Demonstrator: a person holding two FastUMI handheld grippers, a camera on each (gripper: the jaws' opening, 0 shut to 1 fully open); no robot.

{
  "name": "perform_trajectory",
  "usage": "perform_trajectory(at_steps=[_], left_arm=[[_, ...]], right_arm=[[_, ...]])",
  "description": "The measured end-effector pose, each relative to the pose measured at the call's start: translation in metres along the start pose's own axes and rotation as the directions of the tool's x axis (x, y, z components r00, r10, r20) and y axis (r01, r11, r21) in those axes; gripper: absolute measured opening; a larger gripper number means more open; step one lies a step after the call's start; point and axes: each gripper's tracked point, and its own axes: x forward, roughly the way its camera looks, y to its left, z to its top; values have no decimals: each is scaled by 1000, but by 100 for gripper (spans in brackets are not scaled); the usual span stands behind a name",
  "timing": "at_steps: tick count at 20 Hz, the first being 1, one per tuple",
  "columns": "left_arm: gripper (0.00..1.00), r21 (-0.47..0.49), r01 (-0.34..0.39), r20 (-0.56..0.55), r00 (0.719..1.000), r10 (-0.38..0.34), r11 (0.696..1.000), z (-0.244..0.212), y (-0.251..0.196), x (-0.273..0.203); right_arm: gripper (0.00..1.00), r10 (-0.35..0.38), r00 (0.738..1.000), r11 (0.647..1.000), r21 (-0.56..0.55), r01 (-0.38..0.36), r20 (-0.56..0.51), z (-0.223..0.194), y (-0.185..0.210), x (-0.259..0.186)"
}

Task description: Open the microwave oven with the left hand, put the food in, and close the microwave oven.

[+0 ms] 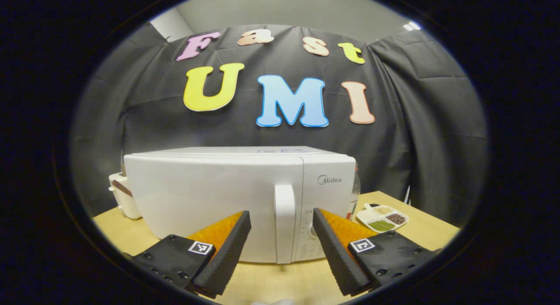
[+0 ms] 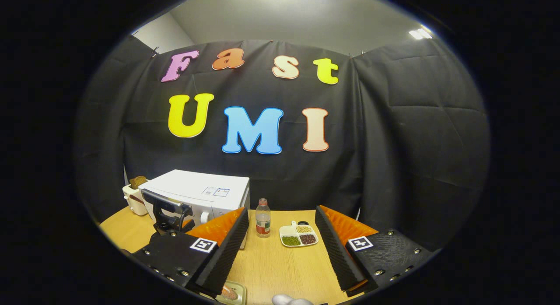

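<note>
Microwave oven [image 1: 227,200] sits shut on the desk [image 1: 280,281]; left hand-held gripper [image 1: 282,248], fingers apart, faces its stiff vertical door handle [image 1: 285,222], likely the firmest hold for swinging the door.

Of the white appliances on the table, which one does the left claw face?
The large white microwave oven with its door handle between the open claw's fingers; the small white toaster sits off behind it.

White microwave [image 1: 210,195], tan wood-grain table [image 2: 280,265], white tray [image 2: 298,235]

Bottle [image 2: 263,224] stands between microwave [image 2: 197,195] and divided dish [image 2: 299,235].
</note>
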Motion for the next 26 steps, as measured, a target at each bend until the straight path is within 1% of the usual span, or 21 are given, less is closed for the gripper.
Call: perform_trajectory(at_steps=[3,4,5,7,9,10,11,12,13,14,15,17,18,19,20,21,24,25,26], left_arm=[[99,7,4,6,1000,-4,1000,-5,-2,4],[96,12,5,10,1000,-6,1000,-6,-2,5],[96,15,3,7,1000,-3,1000,-6,-2,5],[89,6,8,9,1000,-8,1000,-8,-1,10],[72,8,14,3,1000,-14,1000,-12,-1,11],[60,3,30,6,1000,-30,1000,-11,-5,12],[48,8,26,12,1000,-26,1000,-7,-7,3],[36,12,30,13,999,-30,999,-10,-5,8],[38,3,36,22,999,-36,999,-9,-4,9],[32,-3,43,22,999,-43,999,-11,-6,9],[32,4,44,25,999,-44,999,-10,-5,9],[29,10,40,28,999,-41,999,-10,-4,8],[31,8,39,29,999,-39,999,-8,-4,8],[31,3,39,25,999,-39,999,-10,-4,8],[34,2,39,23,999,-39,999,-9,-4,8],[31,-1,39,20,999,-39,999,-9,-4,7],[31,-12,45,18,999,-44,999,-9,-4,2],[34,-16,46,17,999,-46,999,-9,-4,1],[31,-11,48,23,999,-48,999,-9,-3,-1]], right_arm=[[94,2,1000,1000,-3,-2,7,2,1,4],[94,2,1000,1000,-10,-2,10,2,1,4],[94,3,1000,1000,-20,-3,10,0,0,5],[94,6,1000,999,-33,-6,8,-2,0,6],[94,13,1000,999,-33,-13,3,-5,1,6],[94,12,1000,999,-35,-12,4,-6,0,7],[94,11,1000,999,-40,-11,1,-8,-1,7],[94,13,1000,999,-43,-13,-1,-10,0,6],[94,11,1000,999,-46,-11,-5,-11,-1,5],[94,12,1000,999,-48,-13,-12,-14,-2,4],[94,12,1000,999,-47,-12,-15,-15,-2,4],[94,8,1000,999,-41,-9,-14,-15,-5,2],[94,9,1000,999,-41,-10,-17,-17,-4,1],[94,9,1000,999,-42,-10,-18,-17,-5,0],[94,9,1000,999,-42,-10,-20,-17,-5,-1],[94,13,1000,999,-39,-14,-20,-18,-4,-2],[94,19,1000,999,-39,-20,-23,-20,-3,-5],[94,20,1000,999,-40,-21,-24,-21,-3,-6],[94,23,999,999,-40,-24,-26,-22,-2,-8]])
